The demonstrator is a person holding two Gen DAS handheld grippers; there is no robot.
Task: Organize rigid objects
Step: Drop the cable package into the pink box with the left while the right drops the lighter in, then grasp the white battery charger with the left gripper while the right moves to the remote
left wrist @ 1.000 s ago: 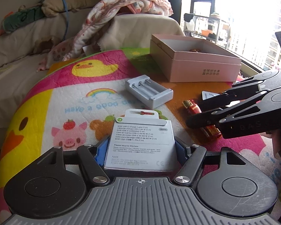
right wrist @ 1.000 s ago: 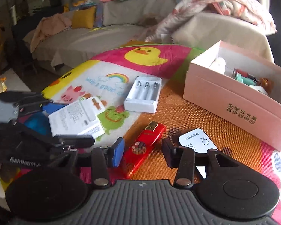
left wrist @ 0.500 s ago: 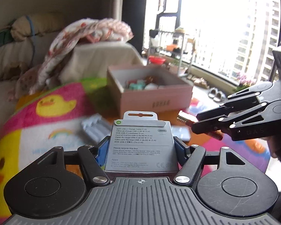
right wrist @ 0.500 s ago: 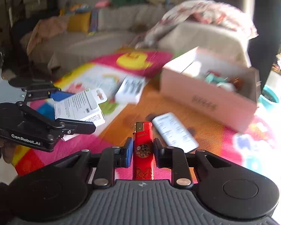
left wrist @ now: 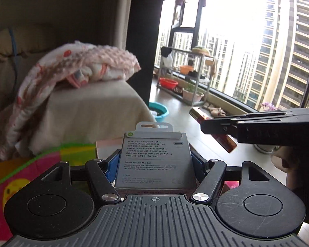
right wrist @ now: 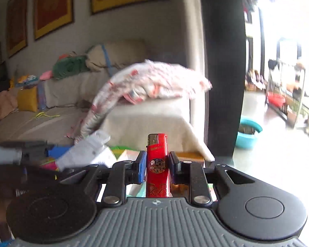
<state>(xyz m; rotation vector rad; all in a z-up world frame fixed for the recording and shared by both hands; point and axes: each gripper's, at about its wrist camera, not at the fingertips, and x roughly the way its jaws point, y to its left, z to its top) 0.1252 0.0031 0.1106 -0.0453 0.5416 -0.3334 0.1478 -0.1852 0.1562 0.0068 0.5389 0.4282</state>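
My left gripper point(left wrist: 154, 162) is shut on a grey USB-C cable box point(left wrist: 154, 160) and holds it up in the air; the box also shows in the right wrist view point(right wrist: 86, 154). My right gripper point(right wrist: 156, 164) is shut on a red lighter point(right wrist: 156, 164), held upright. In the left wrist view the right gripper point(left wrist: 208, 126) reaches in from the right with the lighter point(left wrist: 226, 144) tilted in it. The rim of the pink box point(left wrist: 107, 144) shows just behind the cable box. In the right wrist view its edge point(right wrist: 187, 155) lies below the lighter.
A colourful play mat point(left wrist: 31, 164) lies low at the left. A beige sofa arm point(left wrist: 92, 111) with a pink blanket point(left wrist: 76, 65) stands behind. A dark pillar point(right wrist: 222, 72), a blue basin point(right wrist: 249, 131) and a balcony rack point(left wrist: 185, 78) are at the right.
Both grippers have risen and tilted up with their objects. The mat, battery charger, remote and the inside of the pink box have dropped out of view. The right gripper took the lighter off the mat.
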